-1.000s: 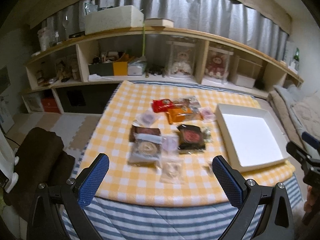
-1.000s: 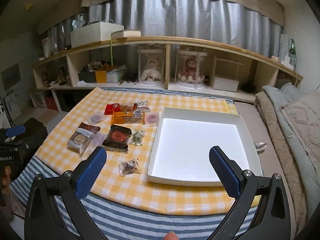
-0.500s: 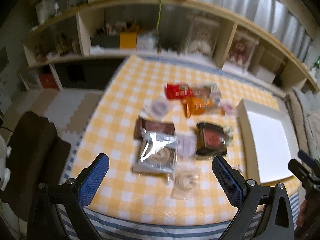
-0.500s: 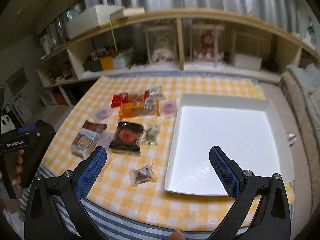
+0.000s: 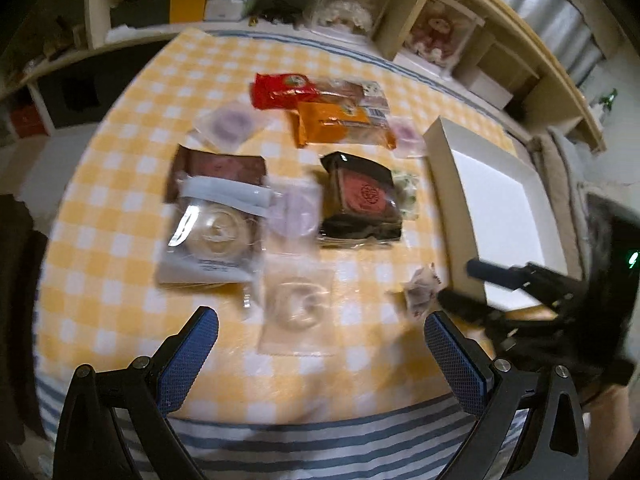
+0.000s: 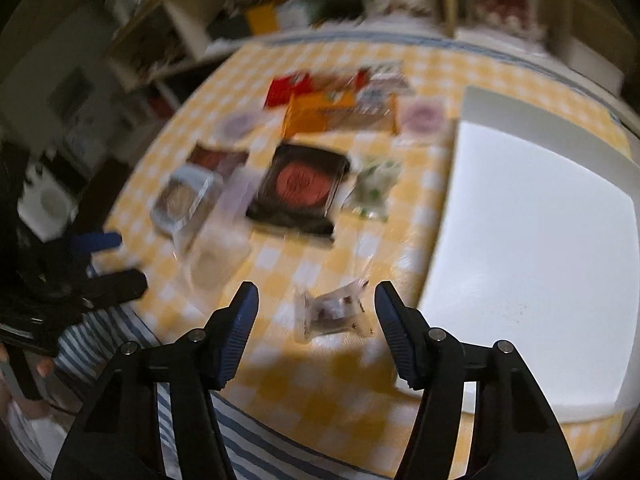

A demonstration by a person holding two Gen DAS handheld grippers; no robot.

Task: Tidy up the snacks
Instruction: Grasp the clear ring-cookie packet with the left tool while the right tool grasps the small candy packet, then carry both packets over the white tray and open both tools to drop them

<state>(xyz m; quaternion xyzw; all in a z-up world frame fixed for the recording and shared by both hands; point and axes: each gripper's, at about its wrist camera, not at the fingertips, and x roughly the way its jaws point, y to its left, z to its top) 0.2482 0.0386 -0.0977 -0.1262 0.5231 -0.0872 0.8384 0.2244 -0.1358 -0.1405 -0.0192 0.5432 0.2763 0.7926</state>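
Several wrapped snacks lie on the yellow checked tablecloth [image 5: 120, 184]. My left gripper [image 5: 320, 344] is open, just in front of a clear cookie packet [image 5: 298, 306]. Beyond lie a clear-wrapped pastry [image 5: 212, 236], a black packet with a red disc [image 5: 360, 196], an orange packet [image 5: 336, 124] and a red packet [image 5: 280, 88]. My right gripper [image 6: 316, 320] is open, its jaws either side of a small clear candy packet [image 6: 332, 314], above it. The black packet [image 6: 300, 184] lies beyond. The white tray [image 6: 536, 248] is to the right, empty.
A long wooden shelf [image 5: 480, 20] with boxes and dolls runs behind the table. The right gripper shows in the left wrist view [image 5: 500, 292] by the tray [image 5: 500, 216]. A blue striped cloth [image 5: 320, 452] hangs at the table's front edge. Both views are blurred.
Both grippers have moved forward and down toward the table. The right gripper's jaws have narrowed and now straddle the small candy packet. The left now hovers before the cookie packet.
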